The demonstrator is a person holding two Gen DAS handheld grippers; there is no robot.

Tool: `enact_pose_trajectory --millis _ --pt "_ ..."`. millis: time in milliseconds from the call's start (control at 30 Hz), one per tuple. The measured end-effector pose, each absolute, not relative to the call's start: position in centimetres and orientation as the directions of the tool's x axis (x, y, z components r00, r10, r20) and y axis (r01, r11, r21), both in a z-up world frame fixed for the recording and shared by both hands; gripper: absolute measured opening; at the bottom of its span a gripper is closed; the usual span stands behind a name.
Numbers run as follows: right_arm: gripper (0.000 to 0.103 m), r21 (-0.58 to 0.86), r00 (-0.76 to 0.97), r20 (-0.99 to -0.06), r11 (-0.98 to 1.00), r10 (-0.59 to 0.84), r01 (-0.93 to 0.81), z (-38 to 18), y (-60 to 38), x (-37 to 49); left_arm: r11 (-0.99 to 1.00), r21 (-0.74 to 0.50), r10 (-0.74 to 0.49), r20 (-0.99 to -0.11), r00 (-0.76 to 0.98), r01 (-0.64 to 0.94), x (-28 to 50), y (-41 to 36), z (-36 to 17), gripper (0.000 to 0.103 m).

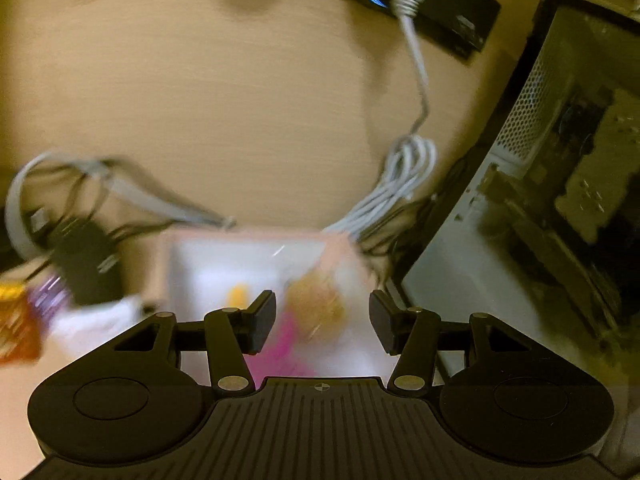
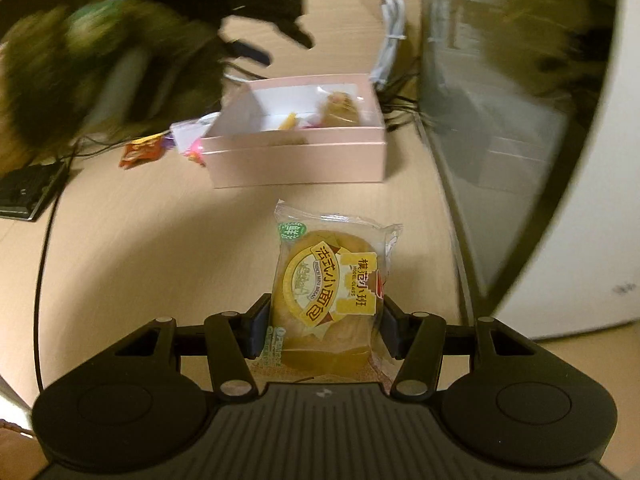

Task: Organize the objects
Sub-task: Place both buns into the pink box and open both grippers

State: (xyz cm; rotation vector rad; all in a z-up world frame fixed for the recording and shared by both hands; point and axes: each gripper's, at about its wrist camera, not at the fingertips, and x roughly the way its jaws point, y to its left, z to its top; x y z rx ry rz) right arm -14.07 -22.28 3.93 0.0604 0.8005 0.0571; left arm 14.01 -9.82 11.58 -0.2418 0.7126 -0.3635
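Wooden bench (image 2: 132,264) carries a pink box (image 2: 296,156). Your right gripper (image 2: 325,326) points down, jaws clamped on the bread pack (image 2: 326,288). Your left gripper (image 1: 322,318) hangs over the box, jaws apart, empty.

My black gripper (image 2: 323,330) is showing ribbed housing, round side caps, silver pivot screws and blue-edged pads (image 2: 256,330).

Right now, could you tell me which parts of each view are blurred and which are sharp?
Left wrist view: the left gripper is sharp, while the pink box and cables are motion-smeared. Right wrist view: the bread packet in the right gripper is crisp; the other gripper, upper left, is heavily blurred.
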Motion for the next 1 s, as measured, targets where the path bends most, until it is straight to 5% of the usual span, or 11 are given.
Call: enact_pose_trajectory --millis 367,433,700,1000 --pt "0.056 0.110 0.829 -0.546 0.992 0.118 -0.069 11.3 -19.5 -0.1 0.932 -0.360 -0.292 -0.690 0.662 0.036 -0.4 2.3 7.1 0.055" --pt "0.089 0.158 0.834 -0.530 0.984 0.153 -0.080 12.0 -19.5 3.9 0.940 -0.341 -0.269 -0.702 0.659 0.021 -1.0 2.9 6.9 0.055" --pt "0.093 0.141 0.793 -0.596 0.989 0.127 -0.052 8.8 -18.2 5.4 0.972 -0.233 -0.160 -0.728 0.667 -0.021 -1.7 8.0 6.5 0.055" --pt "0.100 0.047 0.749 -0.660 0.998 0.067 -0.049 5.5 -15.8 -2.7 0.950 0.021 -0.232 -0.622 0.747 0.313 7.1 4.5 9.4 0.056"
